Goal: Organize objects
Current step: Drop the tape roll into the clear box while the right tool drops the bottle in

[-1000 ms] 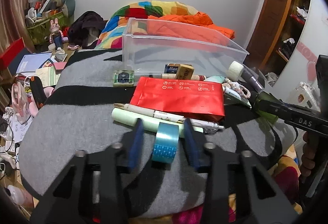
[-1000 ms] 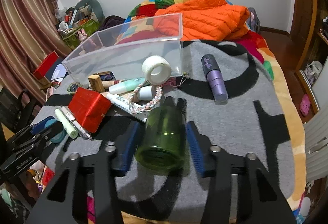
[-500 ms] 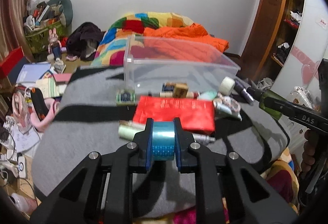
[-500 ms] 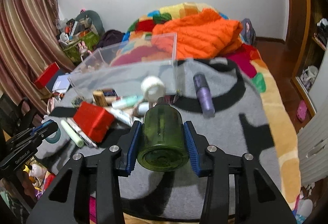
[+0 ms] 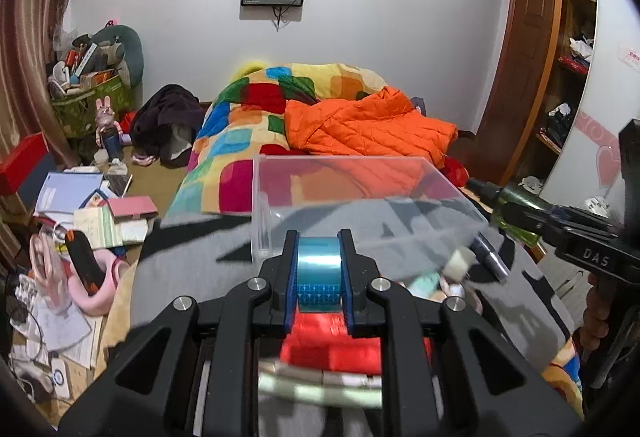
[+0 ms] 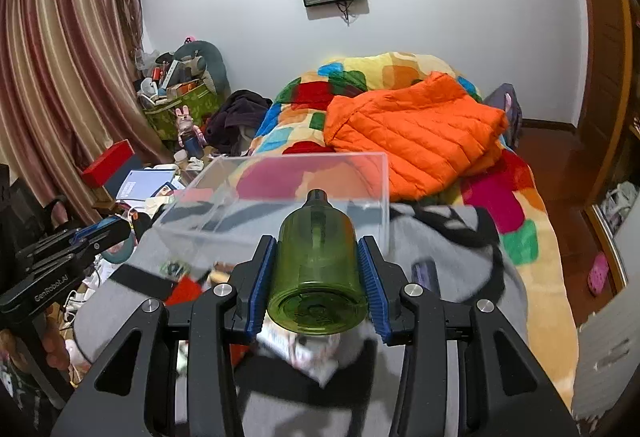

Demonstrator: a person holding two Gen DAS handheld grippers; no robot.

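Both wrist views close above the blurred, probably grey blanket (image 5: 192, 277), facing the bed, sharing the clear bin (image 5: 360, 193) (image 6: 280, 197)

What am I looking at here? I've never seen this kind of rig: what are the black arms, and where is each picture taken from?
There is no robot. A person holds a two-finger gripper in each hand, and a fisheye camera on each looks forward along its fingers, so the black arms at the bottom of each picture are the gripper itself.

In the left wrist view, the left gripper is shut on a roll of blue tape. In the right wrist view, the right gripper is shut on a green bottle, base toward the camera. Each gripper also shows at the edge of the other's view.

Ahead of both is a clear bin on a grey blanket. A red packet and blurred small items lie below the grippers.
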